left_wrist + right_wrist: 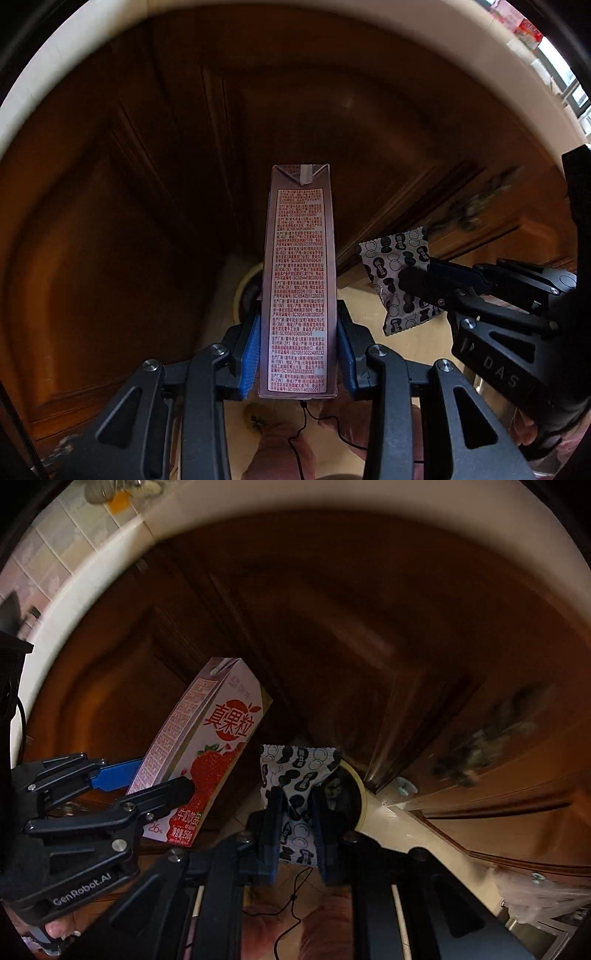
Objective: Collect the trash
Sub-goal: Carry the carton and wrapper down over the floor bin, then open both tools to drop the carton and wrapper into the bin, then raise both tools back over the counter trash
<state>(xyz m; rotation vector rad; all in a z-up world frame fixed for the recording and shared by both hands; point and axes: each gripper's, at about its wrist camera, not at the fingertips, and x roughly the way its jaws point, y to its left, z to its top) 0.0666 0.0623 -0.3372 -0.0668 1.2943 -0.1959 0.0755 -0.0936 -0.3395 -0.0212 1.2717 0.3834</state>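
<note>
Now the left gripper (298, 347) clamps the milk carton (299, 288) upright, while the right gripper (297, 825) pinches a snack wrapper (295, 775) at the carton's three o'clock. Both seem mid-carry; next, I judge, they need lowering over the bin (349, 797) just behind the wrapper.

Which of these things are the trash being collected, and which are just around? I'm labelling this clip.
Job:
- carton, shut in the left claw
- wrapper, shut in the right claw

Just around:
- cabinet doors
- round bin on the floor, possibly where the trash goes, though I cannot tell
- plastic bag
- black cable
</note>
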